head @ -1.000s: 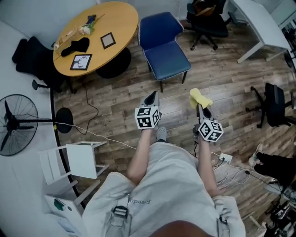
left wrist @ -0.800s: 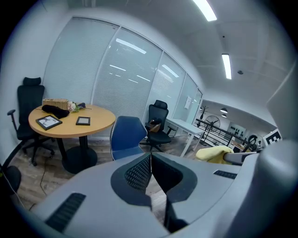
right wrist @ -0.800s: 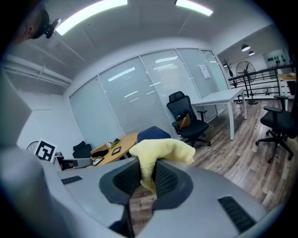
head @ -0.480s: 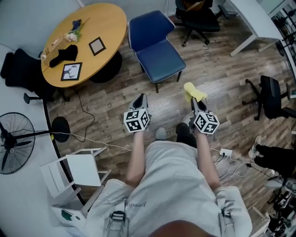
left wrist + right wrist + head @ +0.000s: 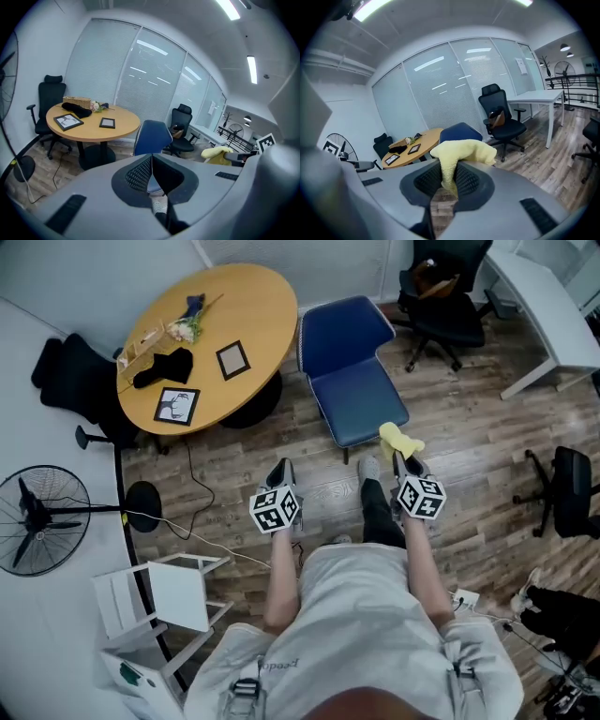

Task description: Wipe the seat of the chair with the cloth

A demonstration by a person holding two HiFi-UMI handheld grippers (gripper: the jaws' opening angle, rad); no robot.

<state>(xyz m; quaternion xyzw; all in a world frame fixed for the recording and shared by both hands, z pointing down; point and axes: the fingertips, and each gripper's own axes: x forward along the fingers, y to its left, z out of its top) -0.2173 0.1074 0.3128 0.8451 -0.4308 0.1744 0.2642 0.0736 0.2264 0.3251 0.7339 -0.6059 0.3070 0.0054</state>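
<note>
The blue chair [image 5: 352, 381] stands on the wood floor beside the round table, its seat facing me; it also shows as the blue chair [image 5: 151, 137] and the blue chair [image 5: 460, 132]. My right gripper [image 5: 401, 457] is shut on a yellow cloth [image 5: 397, 440], which hangs just short of the seat's front right corner. In the right gripper view the yellow cloth [image 5: 461, 152] is pinched between the jaws and bunched above them. My left gripper [image 5: 279, 471] is shut with nothing in it, left of the chair's front edge over the floor.
A round wooden table [image 5: 253, 343] with picture frames, a black cloth and flowers stands left of the chair. Black office chairs [image 5: 441, 292] and a white desk [image 5: 548, 315] are at the back right. A fan [image 5: 37, 517], floor cables and a white stool [image 5: 173, 592] lie to the left.
I have stepped toward the blue chair. Both grippers now sit closer to it, and the cloth has come up to the seat's front right corner.
</note>
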